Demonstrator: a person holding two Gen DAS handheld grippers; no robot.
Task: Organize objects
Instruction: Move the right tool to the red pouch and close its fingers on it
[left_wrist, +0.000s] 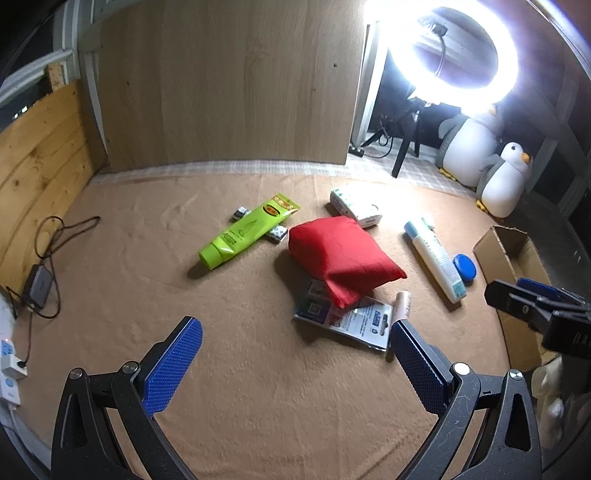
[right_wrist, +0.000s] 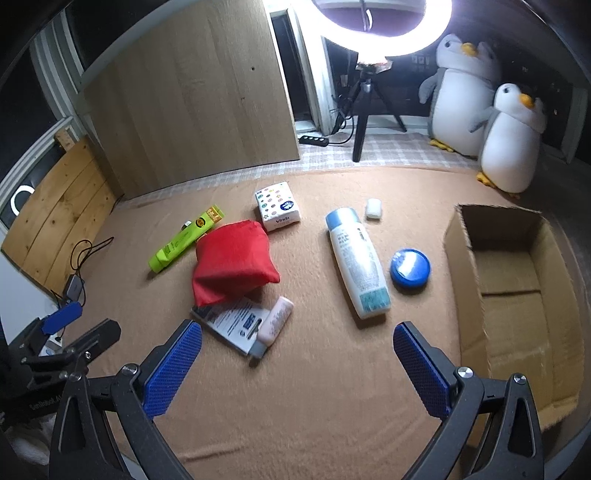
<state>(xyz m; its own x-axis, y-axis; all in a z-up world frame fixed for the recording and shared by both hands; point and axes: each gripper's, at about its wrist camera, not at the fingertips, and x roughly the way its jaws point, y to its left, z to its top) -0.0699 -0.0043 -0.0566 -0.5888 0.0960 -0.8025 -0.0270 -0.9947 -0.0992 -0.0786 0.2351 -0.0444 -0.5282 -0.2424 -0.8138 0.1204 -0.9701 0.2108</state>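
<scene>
Loose objects lie on a tan blanket (right_wrist: 314, 387). A red pouch (left_wrist: 341, 254) (right_wrist: 231, 260) lies partly over a flat printed packet (left_wrist: 354, 319) (right_wrist: 231, 323), with a small pink tube (left_wrist: 402, 304) (right_wrist: 275, 321) beside it. A green tube (left_wrist: 245, 230) (right_wrist: 184, 238), a tissue pack (left_wrist: 354, 206) (right_wrist: 277, 206), a white bottle (left_wrist: 436, 258) (right_wrist: 358, 262), a blue round tin (left_wrist: 464, 267) (right_wrist: 410, 271) and a small white case (right_wrist: 373, 209) lie around. An open cardboard box (right_wrist: 517, 295) (left_wrist: 513, 258) stands at right. My left gripper (left_wrist: 295, 334) and right gripper (right_wrist: 297, 338) are open and empty above the blanket.
A wooden panel (left_wrist: 229, 85) stands behind the blanket. A ring light on a tripod (right_wrist: 369, 92) and two plush penguins (right_wrist: 480, 103) stand at the back right. A charger with cables (left_wrist: 37, 284) and a power strip (left_wrist: 9, 369) lie at the left edge.
</scene>
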